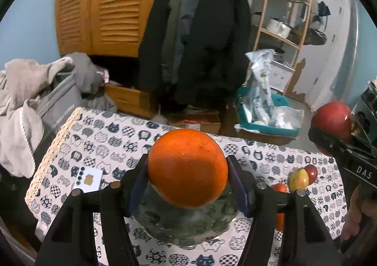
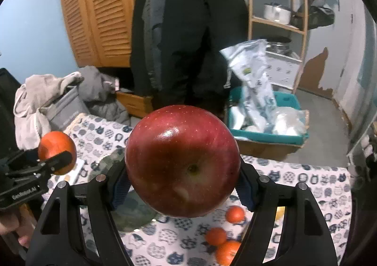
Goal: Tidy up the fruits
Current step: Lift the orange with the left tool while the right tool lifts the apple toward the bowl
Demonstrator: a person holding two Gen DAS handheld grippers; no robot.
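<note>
My left gripper (image 1: 187, 171) is shut on a large orange (image 1: 187, 168), held above a round grey-green plate (image 1: 188, 226) on the cat-print tablecloth (image 1: 99, 143). My right gripper (image 2: 182, 171) is shut on a big red apple (image 2: 182, 161), held above the table. The apple also shows in the left wrist view (image 1: 333, 122) at the right, and the orange shows in the right wrist view (image 2: 57, 151) at the left. Loose fruit lies on the cloth: a yellow-red fruit (image 1: 298, 180), a small red one (image 1: 311, 173), and several small oranges (image 2: 235, 214).
A white card (image 1: 87, 180) lies left of the plate. Past the table's far edge are a teal bin of bags (image 1: 266, 113), a cardboard box (image 1: 195, 121), hanging coats (image 1: 200, 30), a laundry pile (image 1: 28, 91) and a wooden shelf (image 1: 282, 18).
</note>
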